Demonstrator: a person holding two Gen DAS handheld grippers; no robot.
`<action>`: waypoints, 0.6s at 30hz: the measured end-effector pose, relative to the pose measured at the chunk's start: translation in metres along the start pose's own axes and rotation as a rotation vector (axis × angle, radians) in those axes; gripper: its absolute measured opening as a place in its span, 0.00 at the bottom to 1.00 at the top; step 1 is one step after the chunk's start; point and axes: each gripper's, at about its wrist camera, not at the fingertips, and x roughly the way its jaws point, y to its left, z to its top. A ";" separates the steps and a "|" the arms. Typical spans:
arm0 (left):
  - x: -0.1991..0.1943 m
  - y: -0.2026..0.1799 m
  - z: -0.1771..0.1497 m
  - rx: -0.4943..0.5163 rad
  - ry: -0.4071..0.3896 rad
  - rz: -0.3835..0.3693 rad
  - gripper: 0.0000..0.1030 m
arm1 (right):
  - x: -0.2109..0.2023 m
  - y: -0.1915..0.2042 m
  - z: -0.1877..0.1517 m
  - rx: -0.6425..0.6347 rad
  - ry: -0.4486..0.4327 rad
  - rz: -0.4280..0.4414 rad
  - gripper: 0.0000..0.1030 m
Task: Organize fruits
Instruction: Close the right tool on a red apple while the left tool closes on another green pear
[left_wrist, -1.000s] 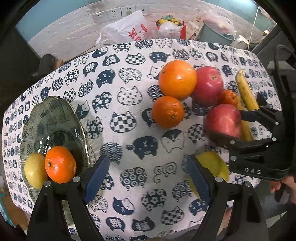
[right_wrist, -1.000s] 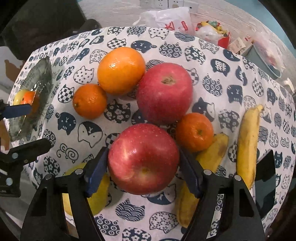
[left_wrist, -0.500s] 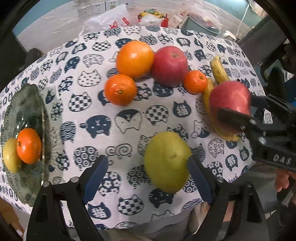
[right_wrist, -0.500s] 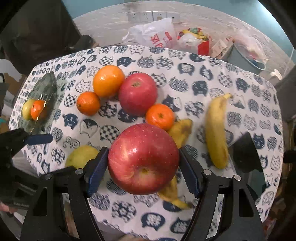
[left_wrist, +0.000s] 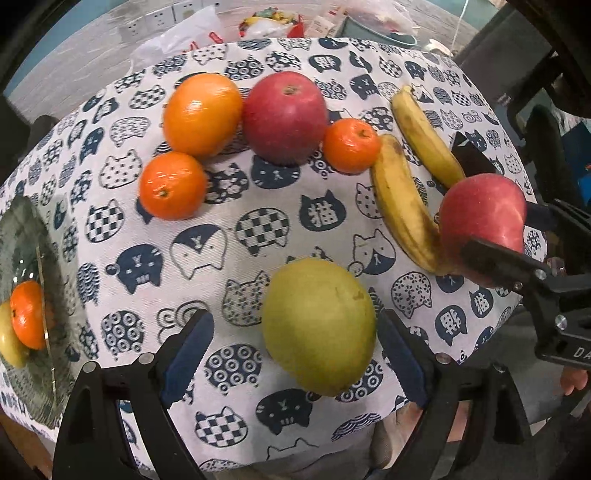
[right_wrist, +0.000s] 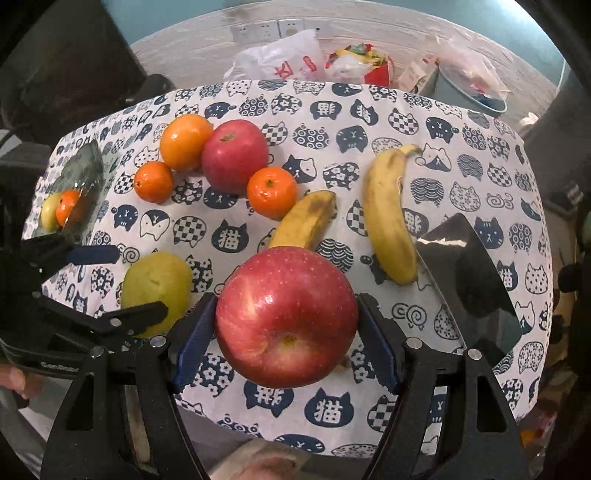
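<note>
While your right gripper (right_wrist: 286, 347) clamps apple (right_wrist: 286, 317), left gripper (left_wrist: 295, 354), just widening, straddles pear (left_wrist: 317, 325) ungripped: close off-centre, pear rolls toward 6 o'clock off table edge (left_wrist: 258, 448).

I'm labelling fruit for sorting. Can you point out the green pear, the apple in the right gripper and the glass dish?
green pear (left_wrist: 317, 325), left wrist view, middle of its skin
held apple (right_wrist: 286, 317), right wrist view, centre of its red face
glass dish (right_wrist: 86, 162), right wrist view, upper rim
</note>
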 end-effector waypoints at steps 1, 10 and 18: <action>0.003 -0.002 0.001 0.003 0.003 -0.008 0.89 | 0.000 -0.001 0.000 0.002 -0.001 0.001 0.72; 0.014 -0.007 0.005 0.020 0.005 -0.062 0.84 | 0.003 -0.004 0.003 0.015 -0.002 0.012 0.72; 0.020 -0.016 0.008 0.058 0.012 -0.058 0.65 | 0.002 -0.005 0.006 0.019 -0.005 0.020 0.72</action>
